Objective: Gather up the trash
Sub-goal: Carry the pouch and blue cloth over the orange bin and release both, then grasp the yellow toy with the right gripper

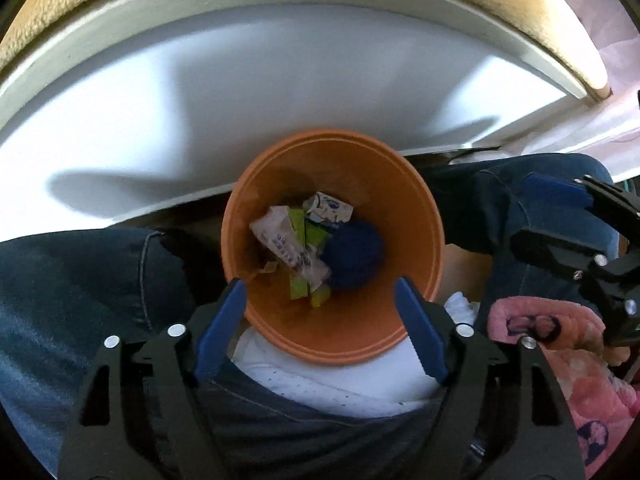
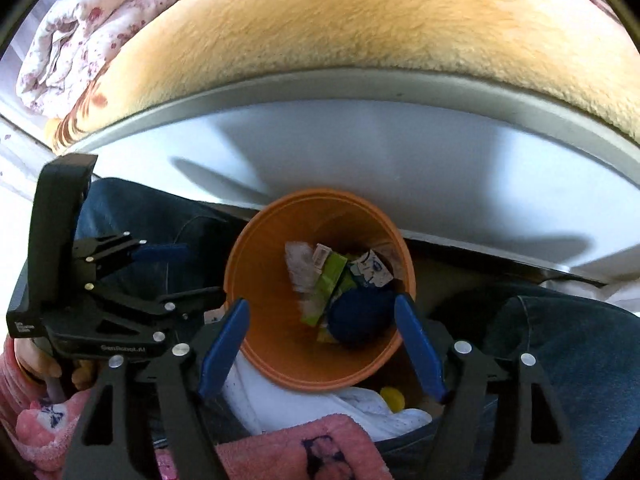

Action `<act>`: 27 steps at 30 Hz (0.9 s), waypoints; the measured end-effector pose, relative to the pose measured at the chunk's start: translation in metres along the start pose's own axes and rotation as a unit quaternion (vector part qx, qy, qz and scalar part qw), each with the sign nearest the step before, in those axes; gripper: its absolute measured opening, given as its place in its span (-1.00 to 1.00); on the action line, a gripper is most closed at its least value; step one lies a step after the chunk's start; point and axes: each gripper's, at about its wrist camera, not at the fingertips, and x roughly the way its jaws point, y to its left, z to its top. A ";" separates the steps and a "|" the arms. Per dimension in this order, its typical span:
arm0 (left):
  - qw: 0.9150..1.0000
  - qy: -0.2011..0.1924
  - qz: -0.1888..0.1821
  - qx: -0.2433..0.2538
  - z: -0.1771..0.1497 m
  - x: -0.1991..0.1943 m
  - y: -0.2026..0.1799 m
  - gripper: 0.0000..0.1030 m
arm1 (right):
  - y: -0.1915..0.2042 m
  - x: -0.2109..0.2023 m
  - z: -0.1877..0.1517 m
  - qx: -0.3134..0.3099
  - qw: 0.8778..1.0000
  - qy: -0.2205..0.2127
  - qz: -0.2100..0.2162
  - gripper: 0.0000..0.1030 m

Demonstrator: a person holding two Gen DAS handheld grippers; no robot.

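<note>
An orange bin (image 1: pixel 360 184) stands on the floor between a person's knees. In it lie a crumpled dark blue ball (image 1: pixel 352 256), a white plastic wrapper (image 1: pixel 288 244), green wrappers (image 1: pixel 298 220) and a small white carton (image 1: pixel 328 208). My left gripper (image 1: pixel 320 284) hangs over the bin's near rim, pointing down, open with nothing between its blue pads. My right gripper (image 2: pixel 321 302) hangs over the same bin (image 2: pixel 280 280), also open and holding nothing. From the right wrist view the blue ball (image 2: pixel 360 316) lies just below the right pad.
A white bed frame (image 1: pixel 240 100) runs behind the bin, topped by a tan blanket (image 2: pixel 360 20) and a floral quilt (image 2: pixel 80 20). Legs in jeans (image 1: pixel 80 280) flank the bin, white shoes (image 1: pixel 320 388) sit below it, and a small yellow thing (image 2: pixel 392 398) lies beside them. Pink sleeves (image 1: pixel 560 340) hold the grippers.
</note>
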 end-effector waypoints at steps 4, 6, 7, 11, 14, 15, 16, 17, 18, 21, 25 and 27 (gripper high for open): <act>1.000 0.005 0.006 0.001 0.000 0.000 -0.001 0.46 | -0.007 -0.002 0.001 0.007 1.000 -0.002 0.001 0.43; 1.000 0.002 0.011 0.005 0.006 0.001 -0.008 0.46 | -0.007 -0.003 0.001 0.008 1.000 -0.003 0.001 0.44; 1.000 -0.002 0.013 0.008 0.006 -0.001 -0.008 0.46 | -0.007 -0.004 0.000 0.008 1.000 -0.004 0.000 0.44; 1.000 -0.013 0.015 0.015 0.004 -0.009 -0.011 0.47 | -0.009 -0.007 0.000 0.007 1.000 -0.010 -0.001 0.46; 0.999 -0.018 0.018 0.019 0.004 -0.013 -0.012 0.47 | -0.008 -0.010 0.001 0.004 1.000 -0.016 -0.002 0.46; 0.999 -0.020 0.019 0.019 0.004 -0.015 -0.012 0.47 | -0.007 -0.012 0.001 0.003 1.000 -0.017 -0.003 0.46; 0.999 -0.023 0.019 0.019 0.004 -0.016 -0.011 0.47 | -0.007 -0.013 0.001 0.002 1.000 -0.019 -0.003 0.46; 0.999 -0.029 0.020 0.019 0.004 -0.020 -0.011 0.47 | -0.006 -0.016 0.002 -0.001 1.000 -0.022 -0.002 0.46; 0.999 -0.039 0.023 0.019 0.005 -0.026 -0.011 0.47 | -0.005 -0.020 0.003 -0.004 1.000 -0.027 -0.003 0.46; 0.996 -0.076 0.044 0.026 0.008 -0.046 -0.013 0.47 | -0.002 -0.037 0.010 -0.015 0.999 -0.049 -0.002 0.55; 0.990 -0.124 0.056 0.028 0.015 -0.074 -0.014 0.47 | 0.004 -0.067 0.026 -0.038 0.995 -0.091 -0.002 0.57; 0.987 -0.146 0.059 0.025 0.018 -0.088 -0.013 0.51 | 0.004 -0.085 0.042 -0.057 0.991 -0.121 -0.011 0.65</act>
